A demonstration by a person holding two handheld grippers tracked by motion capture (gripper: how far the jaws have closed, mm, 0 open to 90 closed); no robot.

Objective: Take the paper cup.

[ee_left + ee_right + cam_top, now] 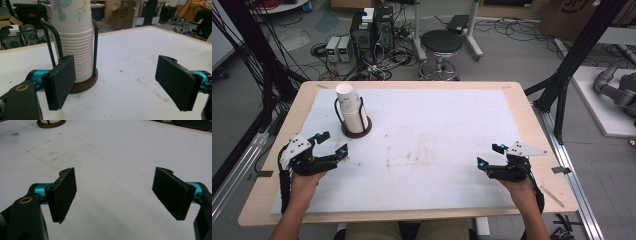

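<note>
Paper cups [350, 107] nested in one stack, long axis near vertical, tilted slightly in the high view, rims downward, closed bottom on top; stack sits in a black wire holder [51, 41] on a round brown base [357, 131], far-left part of the white mat [437, 150]; floral print on the top cup in the left gripper view. Left gripper [331, 144] just short of the base, jaws spread wide, nothing between them, facing the stack. Right gripper [492, 155] well apart at the mat's right side, jaws likewise spread and empty. Wooden table edge [532, 125] frames the mat; stool [441, 45] and computer cases [372, 30] beyond the table; bare stained mat between grippers and stack.
</note>
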